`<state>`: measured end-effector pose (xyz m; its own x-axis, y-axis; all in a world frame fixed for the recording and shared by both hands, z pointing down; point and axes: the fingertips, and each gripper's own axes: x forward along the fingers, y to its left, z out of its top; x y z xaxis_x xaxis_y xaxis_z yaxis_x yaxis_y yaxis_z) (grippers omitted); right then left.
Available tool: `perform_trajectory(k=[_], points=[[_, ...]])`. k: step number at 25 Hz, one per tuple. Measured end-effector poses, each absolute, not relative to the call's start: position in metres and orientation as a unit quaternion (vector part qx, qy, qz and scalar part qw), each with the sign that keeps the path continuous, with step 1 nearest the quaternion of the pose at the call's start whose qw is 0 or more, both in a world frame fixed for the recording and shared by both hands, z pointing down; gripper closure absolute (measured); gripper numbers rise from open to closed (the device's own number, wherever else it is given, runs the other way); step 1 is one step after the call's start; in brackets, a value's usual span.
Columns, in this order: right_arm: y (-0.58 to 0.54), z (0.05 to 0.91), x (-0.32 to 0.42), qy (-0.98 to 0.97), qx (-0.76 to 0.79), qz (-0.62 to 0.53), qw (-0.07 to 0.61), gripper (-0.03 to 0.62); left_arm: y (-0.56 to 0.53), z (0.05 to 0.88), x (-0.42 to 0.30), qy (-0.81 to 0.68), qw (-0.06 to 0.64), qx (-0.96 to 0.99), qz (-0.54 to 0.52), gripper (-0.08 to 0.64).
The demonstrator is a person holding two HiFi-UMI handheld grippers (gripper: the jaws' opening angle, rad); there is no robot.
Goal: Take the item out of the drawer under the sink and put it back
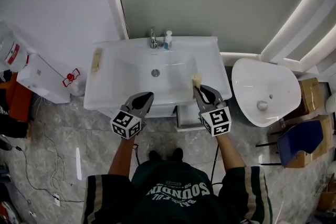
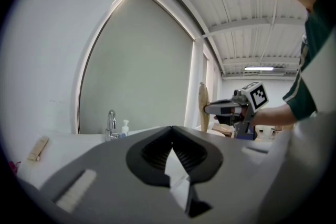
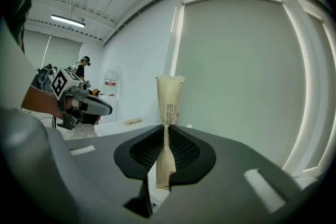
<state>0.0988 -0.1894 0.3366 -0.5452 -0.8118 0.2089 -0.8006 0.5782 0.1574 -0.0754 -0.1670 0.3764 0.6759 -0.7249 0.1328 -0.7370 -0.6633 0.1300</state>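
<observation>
My right gripper (image 1: pixel 198 88) is shut on a slim beige paper packet (image 1: pixel 197 80), pinching it at its middle. The packet (image 3: pixel 169 102) stands upright between the jaws, held above the right front corner of the white sink vanity (image 1: pixel 210 55). My left gripper (image 1: pixel 147 97) hovers over the vanity's front edge with its jaws shut and nothing in them (image 2: pixel 171 131). In the left gripper view the right gripper (image 2: pixel 211 109) and its packet (image 2: pixel 202 105) appear off to the right. A white drawer (image 1: pixel 187 117) juts out below the vanity's right side.
A faucet (image 1: pixel 153 39) and a soap bottle (image 1: pixel 168 40) stand at the basin's back. A beige stick-like item (image 1: pixel 96 59) lies on the vanity's left edge. A white toilet (image 1: pixel 262 89) is on the right, with cardboard boxes (image 1: pixel 311 94) and a blue chair (image 1: pixel 299 139) beyond.
</observation>
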Motion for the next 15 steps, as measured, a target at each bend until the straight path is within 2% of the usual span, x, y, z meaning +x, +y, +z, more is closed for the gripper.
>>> perform_trajectory(k=[15], points=[[-0.185,0.367,0.103,-0.88,0.45,-0.003,0.15,0.557,-0.162,0.398,-0.067,-0.399,0.106,0.909,0.051,0.511]])
